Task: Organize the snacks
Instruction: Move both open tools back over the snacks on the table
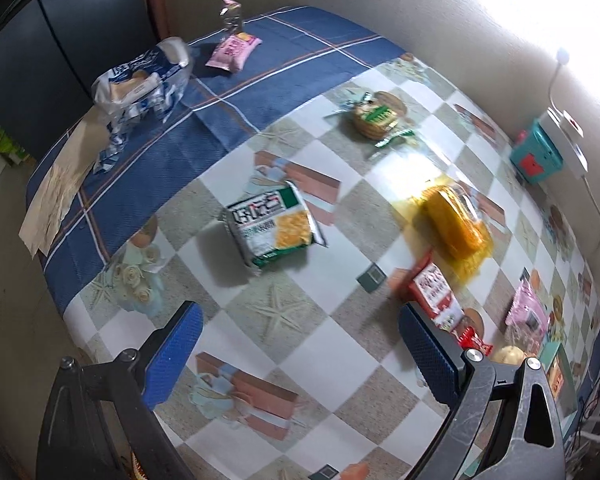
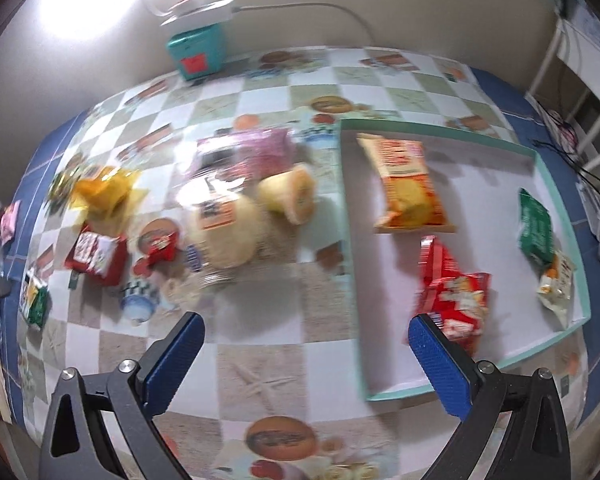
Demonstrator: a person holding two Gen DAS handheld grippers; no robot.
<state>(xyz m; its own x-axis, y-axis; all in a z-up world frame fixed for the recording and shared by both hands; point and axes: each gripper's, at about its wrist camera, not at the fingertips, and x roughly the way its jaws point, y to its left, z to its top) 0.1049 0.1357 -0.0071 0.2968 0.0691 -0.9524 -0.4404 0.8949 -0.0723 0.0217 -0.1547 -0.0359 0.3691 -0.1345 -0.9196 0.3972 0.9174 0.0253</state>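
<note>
Left gripper (image 1: 300, 356) wide open, empty; green cracker pack (image 1: 274, 226) lies ahead between its fingers. Right gripper (image 2: 306, 364) wide open, empty; red snack bag (image 2: 456, 296) in the tray (image 2: 350, 248) just past its right finger.

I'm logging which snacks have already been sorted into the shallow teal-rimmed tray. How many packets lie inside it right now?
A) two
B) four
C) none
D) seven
B: the right wrist view shows four packets inside the tray: an orange packet, a red packet, a green packet and a small white-and-orange packet.
</note>
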